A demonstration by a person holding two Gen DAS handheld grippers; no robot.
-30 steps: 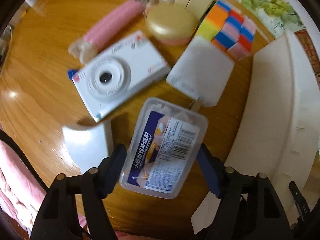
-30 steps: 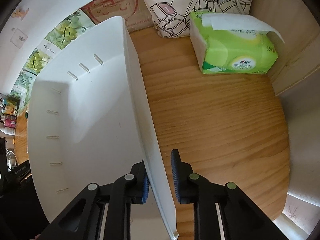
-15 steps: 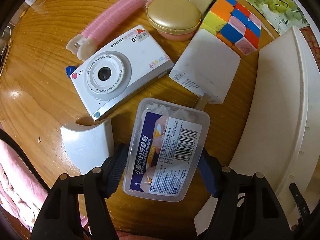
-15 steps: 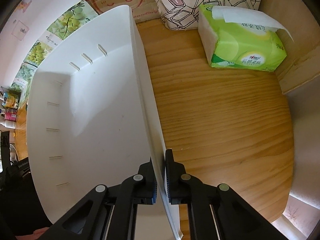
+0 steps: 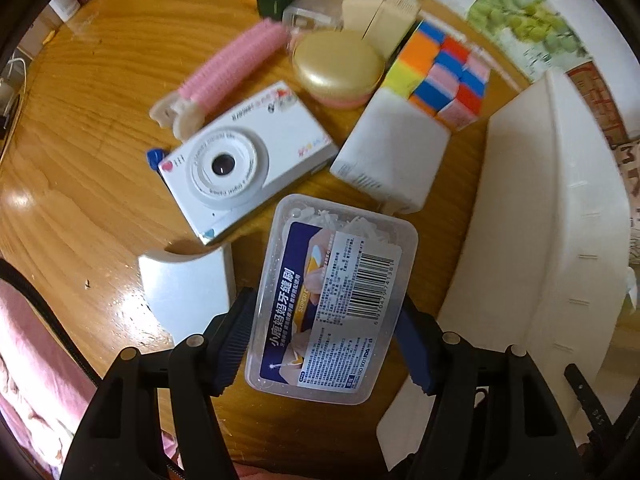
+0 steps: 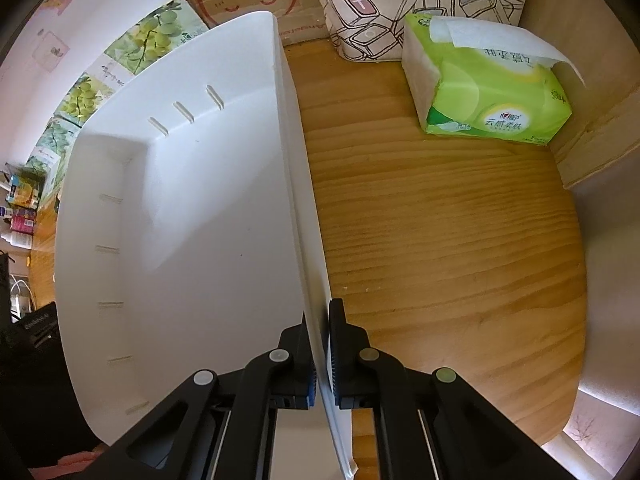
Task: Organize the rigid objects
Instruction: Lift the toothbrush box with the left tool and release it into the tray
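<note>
**Floss box gripped at left, bin wall pinched at right**

On the wooden surface (image 5: 80, 168), going left to right in the left wrist view: a small white curved block (image 5: 188, 284) lies at the near left, with a white toy camera (image 5: 244, 160) beyond it and a pink hair roller (image 5: 232, 64) past that. In the middle the left claw (image 5: 328, 344) is clamped on a clear plastic floss box (image 5: 332, 300), its blue pads pressing both long sides; its jaws have just been closing a little onto it. Behind the box sit a gold round compact (image 5: 340, 68), a white charger block (image 5: 392, 160) and a colourful puzzle cube (image 5: 444, 76). The white bin (image 5: 560, 220) stands at the far right.

In the right wrist view, the right claw (image 6: 320, 344) is closed tight on the thin right wall of the white bin (image 6: 180, 240). A green tissue pack (image 6: 488, 88) lies well apart, far right.
</note>
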